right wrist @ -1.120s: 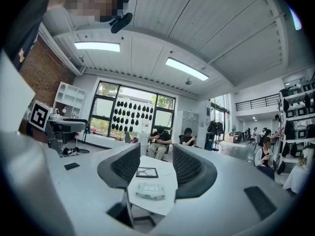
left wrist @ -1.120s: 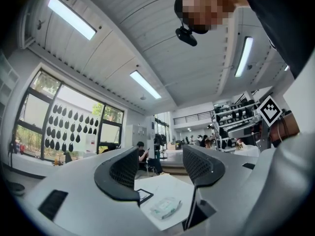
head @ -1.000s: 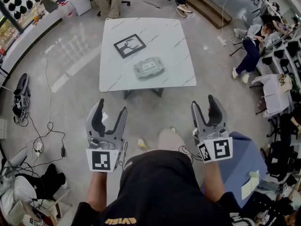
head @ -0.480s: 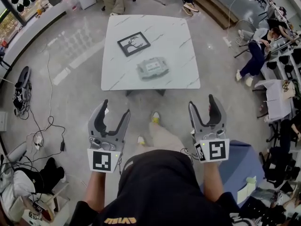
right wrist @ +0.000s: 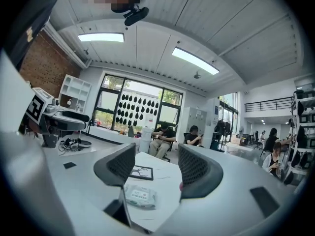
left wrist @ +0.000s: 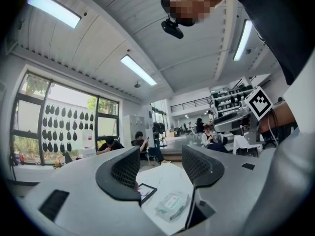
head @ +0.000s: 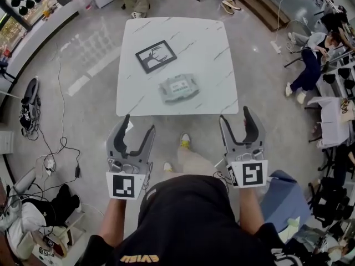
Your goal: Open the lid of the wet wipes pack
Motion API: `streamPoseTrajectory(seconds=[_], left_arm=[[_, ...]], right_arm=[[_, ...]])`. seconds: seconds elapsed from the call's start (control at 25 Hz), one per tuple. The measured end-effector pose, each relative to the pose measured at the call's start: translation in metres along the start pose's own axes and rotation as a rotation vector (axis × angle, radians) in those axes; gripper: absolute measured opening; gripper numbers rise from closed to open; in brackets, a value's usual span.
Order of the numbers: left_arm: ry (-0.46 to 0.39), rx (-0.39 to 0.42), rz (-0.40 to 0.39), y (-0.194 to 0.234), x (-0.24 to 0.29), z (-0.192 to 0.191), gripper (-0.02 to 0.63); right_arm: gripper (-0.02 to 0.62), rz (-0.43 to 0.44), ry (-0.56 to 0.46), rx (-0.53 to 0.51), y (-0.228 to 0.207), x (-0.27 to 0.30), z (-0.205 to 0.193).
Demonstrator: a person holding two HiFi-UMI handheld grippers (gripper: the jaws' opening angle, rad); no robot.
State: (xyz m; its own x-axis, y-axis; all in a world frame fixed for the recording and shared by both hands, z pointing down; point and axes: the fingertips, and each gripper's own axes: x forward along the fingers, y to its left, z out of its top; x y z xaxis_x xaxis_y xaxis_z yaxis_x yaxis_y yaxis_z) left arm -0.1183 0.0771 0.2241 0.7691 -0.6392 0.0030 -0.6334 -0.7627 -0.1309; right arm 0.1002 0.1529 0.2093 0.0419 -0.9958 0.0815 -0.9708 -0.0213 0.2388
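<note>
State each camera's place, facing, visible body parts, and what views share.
Head view: on the head, steeply down at white marble-pattern table; torso, forearms, left tool, right tool.
Left gripper view: on left tool, looking between open jaws toward table; torso at right.
Right gripper view: on right tool, likewise, its empty jaws just opened wider; torso at left.
Shared: all show the clear plastic wet wipes pack.

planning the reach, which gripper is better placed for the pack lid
Left, probably: the wet wipes pack lies nearer the left gripper than the right gripper, whose jaws have just been opening. Both open, empty, short of the table.
</note>
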Motion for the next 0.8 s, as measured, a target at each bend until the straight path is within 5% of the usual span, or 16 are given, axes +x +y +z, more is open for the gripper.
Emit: streamPoseTrajectory(seconds=[0.28,0.48,0.8], left_arm=[[0.035,0.014,0.074,0.013,0.065,0.002,0.270],[0.077,0.003,0.114,0.013,0.100,-0.010,0.267],[0.150,-0.014,0.162,0.009,0.142,-0.041,0.253]], right_arm=[[0.264,0.042,-0.095,-0.053,-0.028,0.060,0.003],[0.247,0.159,0.106,-0.349,-0.031,0.086,-0.044],[0.226,0.261,0.102,-0.298,-0.049,0.131,-0.074]])
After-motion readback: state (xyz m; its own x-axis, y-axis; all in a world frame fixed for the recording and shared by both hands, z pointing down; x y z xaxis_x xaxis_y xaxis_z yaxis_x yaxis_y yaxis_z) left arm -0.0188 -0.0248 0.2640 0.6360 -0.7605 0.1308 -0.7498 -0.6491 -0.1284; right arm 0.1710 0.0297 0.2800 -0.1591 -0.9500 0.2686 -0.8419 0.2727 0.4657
